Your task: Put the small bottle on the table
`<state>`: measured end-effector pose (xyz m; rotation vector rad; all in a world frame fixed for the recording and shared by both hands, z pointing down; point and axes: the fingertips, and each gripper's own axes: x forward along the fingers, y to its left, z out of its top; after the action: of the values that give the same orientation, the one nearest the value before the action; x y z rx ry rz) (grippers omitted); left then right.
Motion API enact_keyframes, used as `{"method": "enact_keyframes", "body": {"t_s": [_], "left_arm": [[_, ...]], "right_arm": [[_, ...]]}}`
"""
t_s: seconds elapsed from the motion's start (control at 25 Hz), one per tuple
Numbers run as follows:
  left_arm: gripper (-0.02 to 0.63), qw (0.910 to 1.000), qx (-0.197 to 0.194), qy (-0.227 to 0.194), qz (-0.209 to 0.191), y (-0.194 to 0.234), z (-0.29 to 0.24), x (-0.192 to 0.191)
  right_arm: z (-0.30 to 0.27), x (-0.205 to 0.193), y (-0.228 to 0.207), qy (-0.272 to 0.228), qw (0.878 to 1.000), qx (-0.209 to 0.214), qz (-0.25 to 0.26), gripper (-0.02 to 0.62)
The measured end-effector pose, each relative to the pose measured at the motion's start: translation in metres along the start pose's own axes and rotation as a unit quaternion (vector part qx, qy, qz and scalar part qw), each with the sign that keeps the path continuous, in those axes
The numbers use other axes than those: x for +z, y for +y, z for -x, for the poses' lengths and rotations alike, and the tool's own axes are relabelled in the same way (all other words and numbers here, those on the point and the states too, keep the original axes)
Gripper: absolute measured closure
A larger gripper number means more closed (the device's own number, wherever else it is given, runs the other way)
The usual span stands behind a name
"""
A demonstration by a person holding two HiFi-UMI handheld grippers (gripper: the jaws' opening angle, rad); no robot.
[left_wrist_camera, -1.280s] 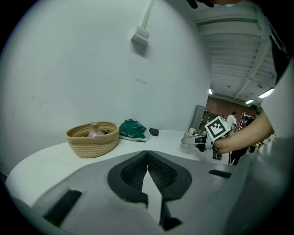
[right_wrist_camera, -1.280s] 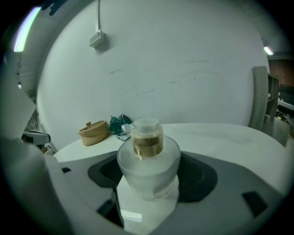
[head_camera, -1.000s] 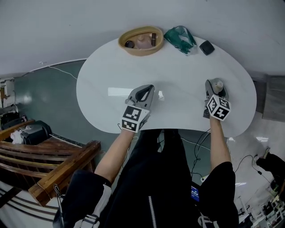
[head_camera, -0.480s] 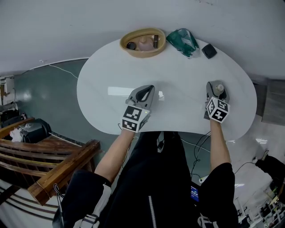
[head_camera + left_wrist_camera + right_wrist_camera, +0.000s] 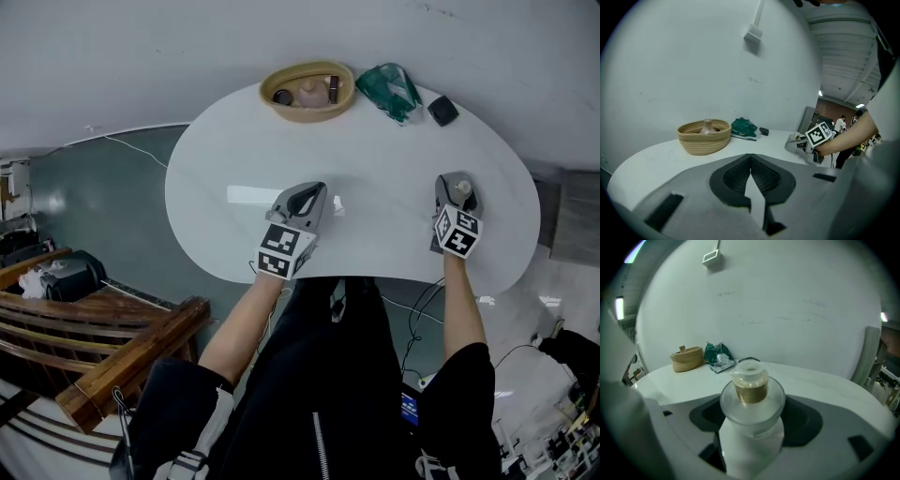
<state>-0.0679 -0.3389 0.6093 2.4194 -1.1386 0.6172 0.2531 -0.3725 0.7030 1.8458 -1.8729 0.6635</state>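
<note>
while the right gripper [image 5: 456, 189] stayed clamped on the small bottle [image 5: 751, 397] by the table's [image 5: 375, 150] right edge, nothing moved; the left gripper [image 5: 309, 195] rested closed and empty, so release probably remained.

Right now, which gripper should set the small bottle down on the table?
Right. The right gripper is shut on the small bottle over the white table; the left gripper is shut, empty and off to the side.

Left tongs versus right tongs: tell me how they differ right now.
The left tongs are closed and empty; the right tongs grip the small bottle. The left tongs sit near the table's middle, the right tongs near its right end. Both carry a marker cube.
</note>
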Motion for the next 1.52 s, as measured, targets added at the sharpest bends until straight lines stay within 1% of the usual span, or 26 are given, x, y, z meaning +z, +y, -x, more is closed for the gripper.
{"method": "enact_keyframes", "body": {"t_s": [0.28,0.48,0.56,0.6,0.64,0.68,0.76,0.84,0.88,1.12,1.28,1.4,1.52], "left_arm": [[0.606,0.9999,-0.006,-0.009,-0.004,-0.003,0.011,0.004],[0.606,0.9995,-0.012,-0.026,-0.012,-0.011,0.020,0.015],[0.606,0.9992,-0.013,-0.033,-0.016,-0.014,0.025,0.021],[0.606,0.9991,-0.013,-0.037,-0.018,-0.015,0.027,0.024],[0.606,0.9989,-0.013,-0.041,-0.020,-0.015,0.029,0.027],[0.606,0.9987,-0.012,-0.044,-0.022,-0.016,0.032,0.030],[0.606,0.9983,-0.011,-0.051,-0.027,-0.017,0.036,0.036],[0.606,0.9976,-0.011,-0.060,-0.033,-0.019,0.041,0.044],[0.606,0.9972,-0.012,-0.064,-0.037,-0.020,0.044,0.048],[0.606,0.9935,-0.021,-0.094,-0.060,-0.036,0.053,0.078],[0.606,0.9904,-0.030,-0.109,-0.079,-0.052,0.058,0.092],[0.606,0.9879,-0.035,-0.114,-0.100,-0.062,0.059,0.098],[0.606,0.9871,-0.040,-0.116,-0.103,-0.069,0.060,0.099]], "right_arm": [[0.028,0.001,0.002,-0.012,1.000,-0.015,0.000,0.260],[0.061,0.007,0.014,-0.032,0.999,-0.010,0.007,0.294],[0.074,0.009,0.023,-0.038,0.999,-0.001,0.015,0.344],[0.080,0.011,0.028,-0.043,0.999,0.004,0.016,0.378],[0.086,0.013,0.033,-0.048,0.999,0.008,0.017,0.427],[0.092,0.015,0.037,-0.054,0.998,0.010,0.018,0.456],[0.103,0.018,0.042,-0.062,0.998,0.008,0.021,0.499],[0.116,0.023,0.046,-0.069,0.997,0.004,0.022,0.581],[0.123,0.027,0.047,-0.075,0.997,0.002,0.022,0.592],[0.166,0.059,0.041,-0.113,0.993,-0.012,0.024,0.592],[0.199,0.075,0.038,-0.140,0.990,-0.014,0.024,0.592],[0.216,0.081,0.035,-0.154,0.988,-0.017,0.020,0.594],[0.223,0.082,0.030,-0.156,0.987,-0.022,0.012,0.594]]}}
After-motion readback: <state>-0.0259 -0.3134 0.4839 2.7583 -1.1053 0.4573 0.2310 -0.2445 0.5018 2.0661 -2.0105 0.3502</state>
